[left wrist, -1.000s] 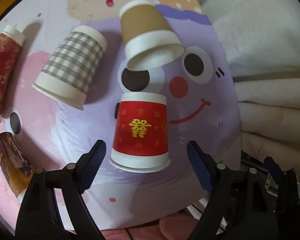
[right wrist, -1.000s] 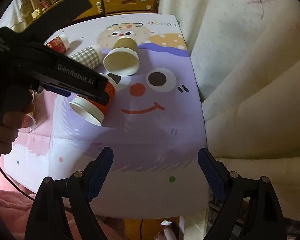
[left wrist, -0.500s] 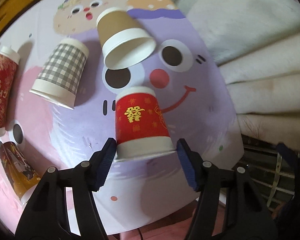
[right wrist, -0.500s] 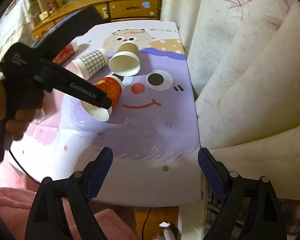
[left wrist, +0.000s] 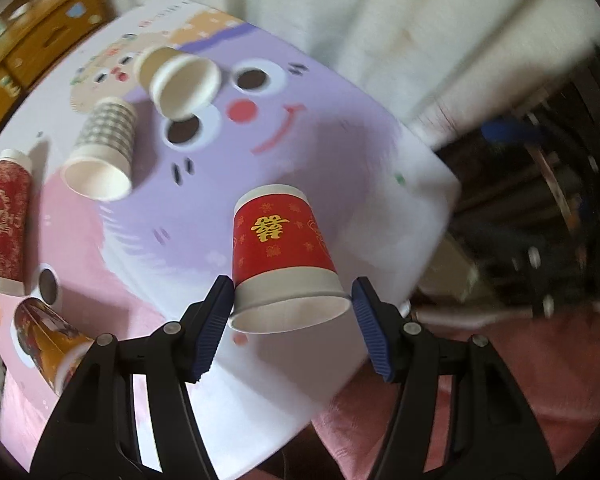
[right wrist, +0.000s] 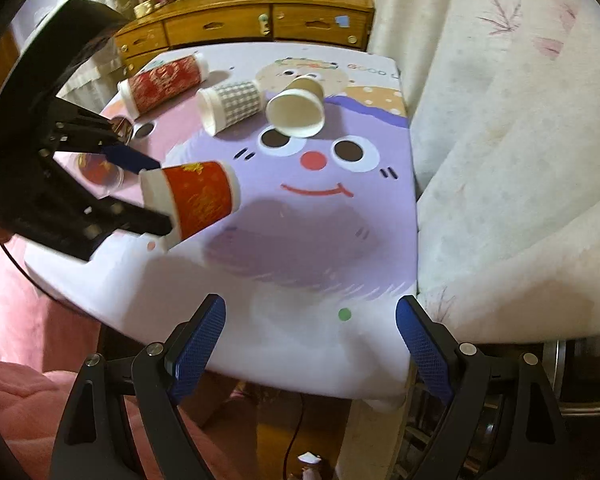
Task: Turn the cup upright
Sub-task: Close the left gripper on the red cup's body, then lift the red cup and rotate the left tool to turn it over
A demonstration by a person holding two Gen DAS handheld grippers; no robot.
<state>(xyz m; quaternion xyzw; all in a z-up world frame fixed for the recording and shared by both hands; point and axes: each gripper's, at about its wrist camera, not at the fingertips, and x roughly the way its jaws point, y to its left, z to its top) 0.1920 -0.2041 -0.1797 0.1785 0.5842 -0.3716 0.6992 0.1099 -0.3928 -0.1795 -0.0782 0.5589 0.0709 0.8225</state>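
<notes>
Above the table (right wrist: 380, 240), red cup (right wrist: 198, 198) horizontal, mouth toward jaws.

The cup (right wrist: 196, 200) is hanging sideways above the table's (right wrist: 300, 264) near left part, between the left gripper's (left wrist: 292, 312) fingers; other cups (right wrist: 230, 106) are lying behind it.

The surface (right wrist: 284, 292) wears a cartoon cloth: a purple smiling face with round eyes and a red nose, pink toward the left, white along the near edge. Lying on their sides on it are a brown paper cup (right wrist: 298, 106) just above the face's eyes, mouth toward the camera, a grey checked cup (right wrist: 230, 106) just beside it, and a long red patterned cup (right wrist: 162, 82) further left. An orange-and-red cup (left wrist: 50, 338) lies tipped near the surface's left edge.
</notes>
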